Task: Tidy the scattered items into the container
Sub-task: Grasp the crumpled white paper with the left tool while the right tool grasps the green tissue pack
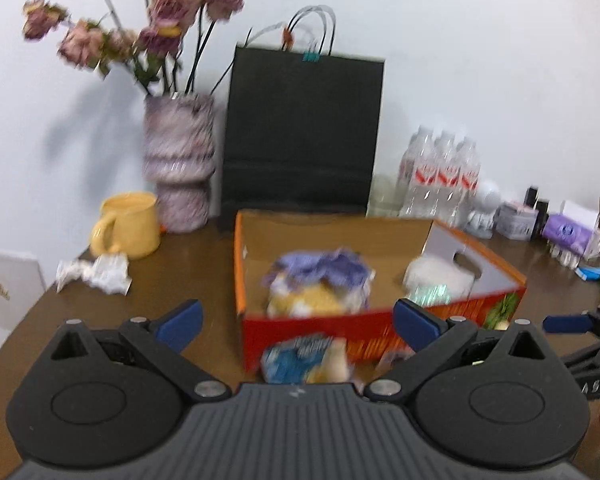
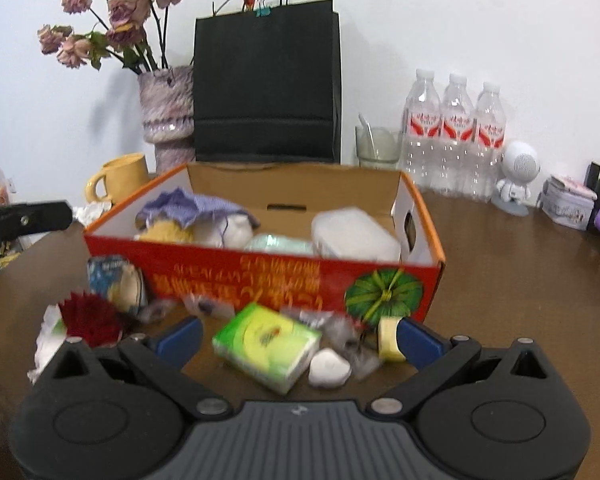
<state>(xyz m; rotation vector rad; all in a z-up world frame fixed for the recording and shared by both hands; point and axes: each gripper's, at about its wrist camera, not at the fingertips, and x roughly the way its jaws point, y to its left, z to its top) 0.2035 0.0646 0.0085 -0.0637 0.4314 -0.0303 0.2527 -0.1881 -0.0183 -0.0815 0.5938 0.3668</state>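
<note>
Right gripper [image 2: 300,340], jaws apart and empty, hangs just over the green pack [image 2: 266,346], which lies before the box [image 2: 260,276], long axis slanting across the gap. Left gripper [image 1: 298,328] is also apart, empty, near the blue packet [image 1: 300,360].

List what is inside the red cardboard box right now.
Inside the red cardboard box: a purple cloth draped over something yellow and white, a pale green packet and a translucent white container. Anything beneath them is hidden.

Bright even light; left view motion-blurred, perhaps defocused; fisheye-bent edges
</note>
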